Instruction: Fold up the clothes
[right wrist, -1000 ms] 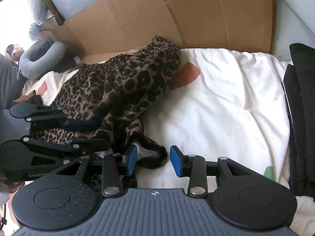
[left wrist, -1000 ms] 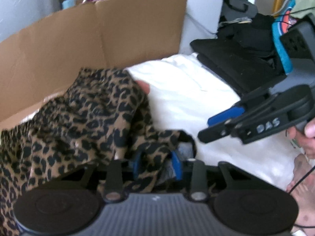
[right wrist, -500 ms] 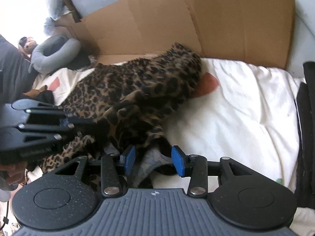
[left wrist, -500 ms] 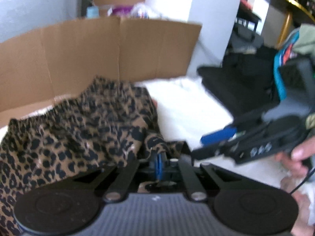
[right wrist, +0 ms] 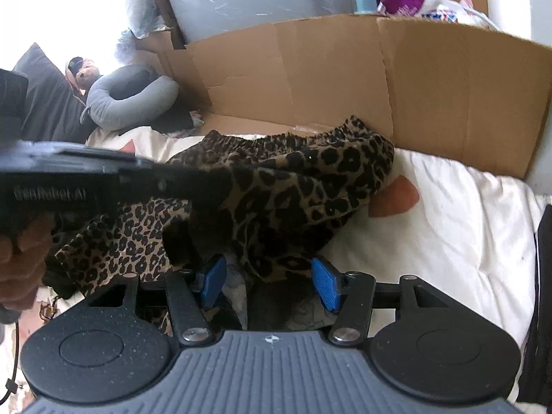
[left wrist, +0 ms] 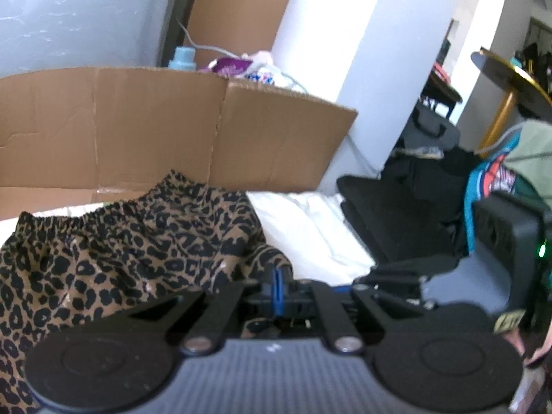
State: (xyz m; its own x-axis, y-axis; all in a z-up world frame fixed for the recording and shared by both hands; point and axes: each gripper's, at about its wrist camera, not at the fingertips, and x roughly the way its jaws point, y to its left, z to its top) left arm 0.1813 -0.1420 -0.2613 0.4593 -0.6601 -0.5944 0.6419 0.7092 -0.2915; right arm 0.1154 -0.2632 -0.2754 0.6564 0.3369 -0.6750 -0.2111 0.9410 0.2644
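Lifted: leopard garment (left wrist: 114,262) | left gripper (left wrist: 278,288) now clamped | right gripper (right wrist: 272,276) agape

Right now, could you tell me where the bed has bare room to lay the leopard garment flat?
The widest free patch is the white bedding between the leopard-print garment, the cardboard and the black items. The side by the grey pillow looks crowded.
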